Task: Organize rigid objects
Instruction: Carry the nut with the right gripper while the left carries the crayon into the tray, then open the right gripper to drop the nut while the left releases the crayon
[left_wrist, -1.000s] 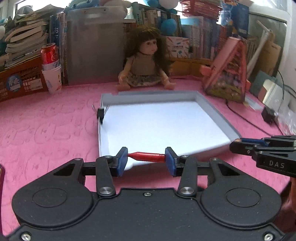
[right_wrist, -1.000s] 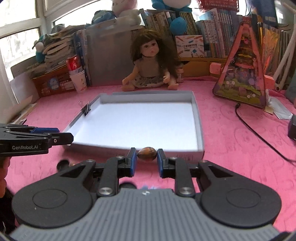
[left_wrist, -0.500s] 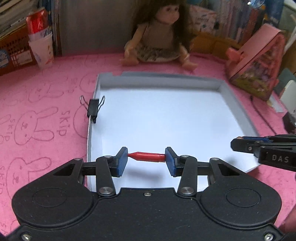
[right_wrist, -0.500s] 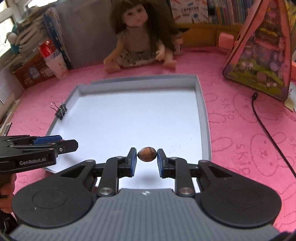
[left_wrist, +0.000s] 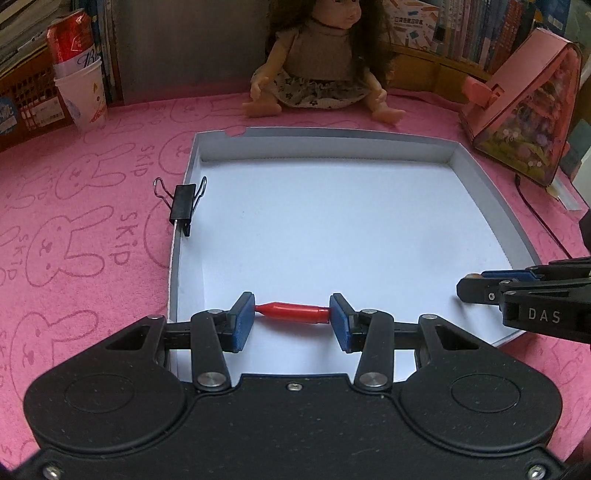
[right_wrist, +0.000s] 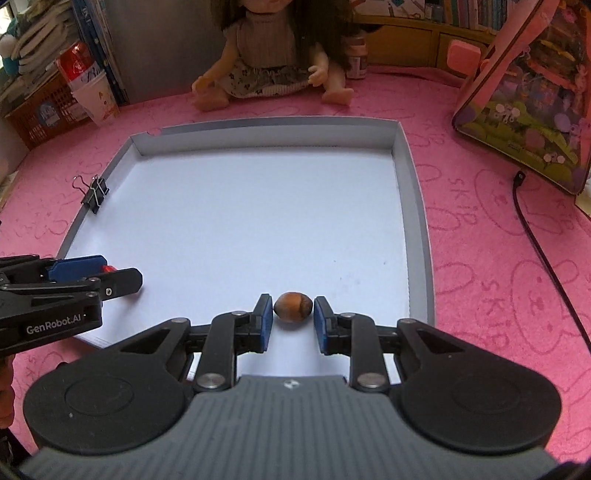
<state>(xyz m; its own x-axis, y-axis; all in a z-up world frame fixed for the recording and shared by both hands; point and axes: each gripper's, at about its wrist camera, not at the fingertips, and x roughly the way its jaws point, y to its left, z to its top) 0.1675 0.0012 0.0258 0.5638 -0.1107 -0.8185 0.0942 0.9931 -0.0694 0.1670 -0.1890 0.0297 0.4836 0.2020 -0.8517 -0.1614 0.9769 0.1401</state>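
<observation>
Left gripper (left_wrist: 291, 316): your blue pads are clamped end to end on a small red cylinder (left_wrist: 293, 313), held crosswise above the near left part of the tray.
Right gripper (right_wrist: 293, 318): your jaws are opening; a brown nut (right_wrist: 293, 307) sits between the pads, with a slim gap showing on each side.
Tray (right_wrist: 413, 206): shallow, grey-walled, with a white floor, lying on the pink bunny-print desk cover (left_wrist: 74, 206).
Binder clip (left_wrist: 183, 205): black, clipped on the tray's left wall.
Far desk edge: a doll (left_wrist: 321, 62) sits just beyond the tray's far wall; a paper cup (left_wrist: 83, 94) stands at far left, a pink toy house (right_wrist: 528, 103) at far right.
</observation>
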